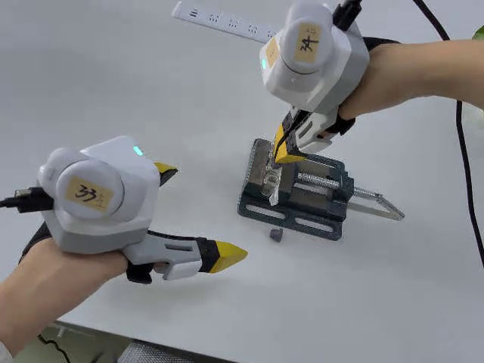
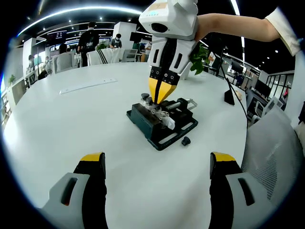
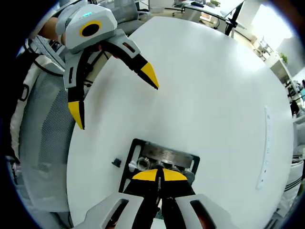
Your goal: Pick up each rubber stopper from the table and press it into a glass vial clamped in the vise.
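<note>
Glass vial [image 1: 269,184] partly hidden, perhaps, beneath right claw [image 1: 281,154].

The table [image 1: 113,76] is big and white, with a curved edge. A long white power strip [image 1: 227,24] lies flat near the far side, and its little holes face up. A thin black cord [image 1: 463,151] runs down the right side of the table. A gray chair [image 2: 274,157] with a net back stands just beside the table. Behind the table is a big room. A person [image 2: 88,40] in a dark shirt stands there, near some white chairs [image 2: 107,56]. A green plant [image 2: 200,55] grows past the far edge of the table. A long bright light [image 2: 95,8] curves across the dark ceiling.
</note>
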